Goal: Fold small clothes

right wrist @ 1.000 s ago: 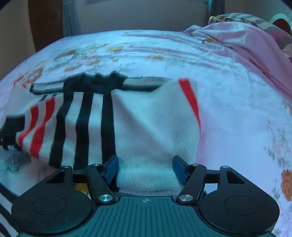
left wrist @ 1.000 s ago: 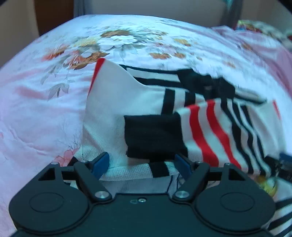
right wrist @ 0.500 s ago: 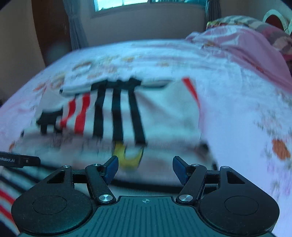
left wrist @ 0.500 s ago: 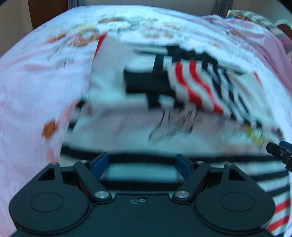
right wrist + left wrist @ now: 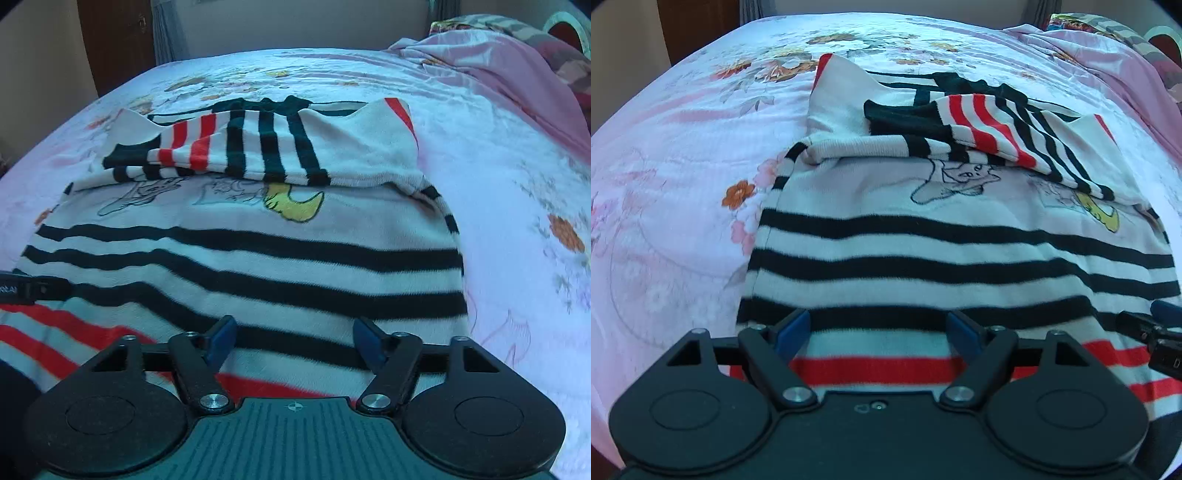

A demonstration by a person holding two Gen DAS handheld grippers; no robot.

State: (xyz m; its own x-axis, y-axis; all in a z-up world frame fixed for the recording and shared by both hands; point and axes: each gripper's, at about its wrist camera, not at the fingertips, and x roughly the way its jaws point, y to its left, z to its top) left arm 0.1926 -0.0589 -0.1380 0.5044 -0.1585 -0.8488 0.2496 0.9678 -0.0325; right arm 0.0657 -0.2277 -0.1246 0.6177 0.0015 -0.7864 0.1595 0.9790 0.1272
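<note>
Striped sweater [image 5: 923,251] flat on floral bedspread [image 5: 683,221], sleeves folded at top. Left gripper [image 5: 879,328] spread, empty, lower centre. Right gripper [image 5: 295,338] just opened wider, nothing between jaws.

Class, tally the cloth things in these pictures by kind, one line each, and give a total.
Striped sweater: 1
Floral sheet: 1
Pink blanket: 1
Patterned cloth at the far corner: 1
Total: 4
</note>
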